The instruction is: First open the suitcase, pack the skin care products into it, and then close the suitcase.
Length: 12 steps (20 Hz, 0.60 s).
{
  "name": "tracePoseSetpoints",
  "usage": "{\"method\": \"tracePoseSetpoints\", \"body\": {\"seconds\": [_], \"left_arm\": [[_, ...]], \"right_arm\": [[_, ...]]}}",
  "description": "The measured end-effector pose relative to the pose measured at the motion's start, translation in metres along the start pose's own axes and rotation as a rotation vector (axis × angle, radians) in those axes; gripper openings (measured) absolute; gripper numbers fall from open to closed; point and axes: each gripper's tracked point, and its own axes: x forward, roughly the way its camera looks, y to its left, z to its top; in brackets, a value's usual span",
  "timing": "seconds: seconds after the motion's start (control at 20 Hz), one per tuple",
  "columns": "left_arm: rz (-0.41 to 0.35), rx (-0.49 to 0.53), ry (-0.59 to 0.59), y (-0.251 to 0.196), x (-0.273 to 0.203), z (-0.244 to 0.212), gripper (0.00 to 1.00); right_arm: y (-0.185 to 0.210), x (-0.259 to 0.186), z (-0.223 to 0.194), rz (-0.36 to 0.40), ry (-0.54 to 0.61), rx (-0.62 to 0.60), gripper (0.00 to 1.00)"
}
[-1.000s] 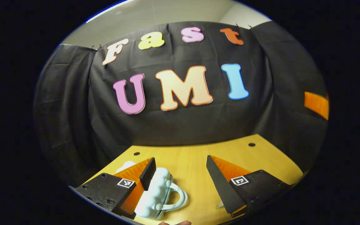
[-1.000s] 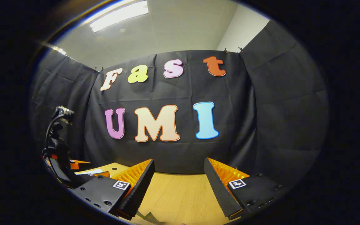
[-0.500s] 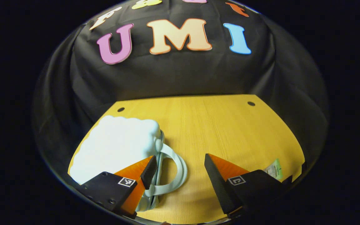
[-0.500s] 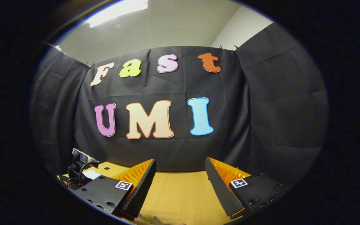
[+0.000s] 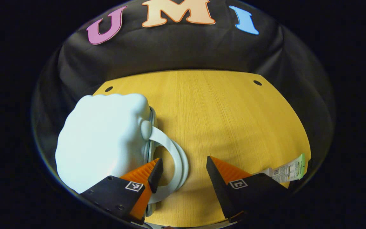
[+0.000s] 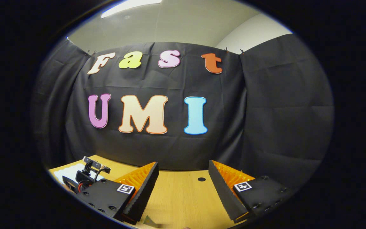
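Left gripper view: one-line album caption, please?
Open fingers hover by the closed pale-blue cloud-shaped suitcase's looped handle on a wooden table.

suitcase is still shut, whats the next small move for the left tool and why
Probably ease the left tool down and left so its open fingers straddle the handle of the closed white suitcase on the table. One finger already sits inside the loop, nothing gripped yet.

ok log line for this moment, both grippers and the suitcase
left gripper: open, over handle | right gripper: open, over table | suitcase: closed | skin care tube: on table
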Motion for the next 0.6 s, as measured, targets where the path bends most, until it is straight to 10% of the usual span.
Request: {"method": "tracePoseSetpoints", "body": {"seconds": [0.25, 0.45, 0.6], "left_arm": [[-0.022, -0.033, 0.057, -0.003, 0.019, -0.006, 0.70], [-0.006, -0.059, 0.076, 0.005, 0.022, -0.010, 0.27], [0.005, -0.036, 0.076, 0.009, 0.021, -0.008, 0.18]], "right_arm": [[0.002, -0.008, -0.001, 0.014, -0.003, -0.052, 0.98], [0.008, -0.012, 0.001, 0.040, -0.024, -0.073, 0.98], [0.011, -0.012, -0.003, 0.058, -0.016, -0.073, 0.98]]}}
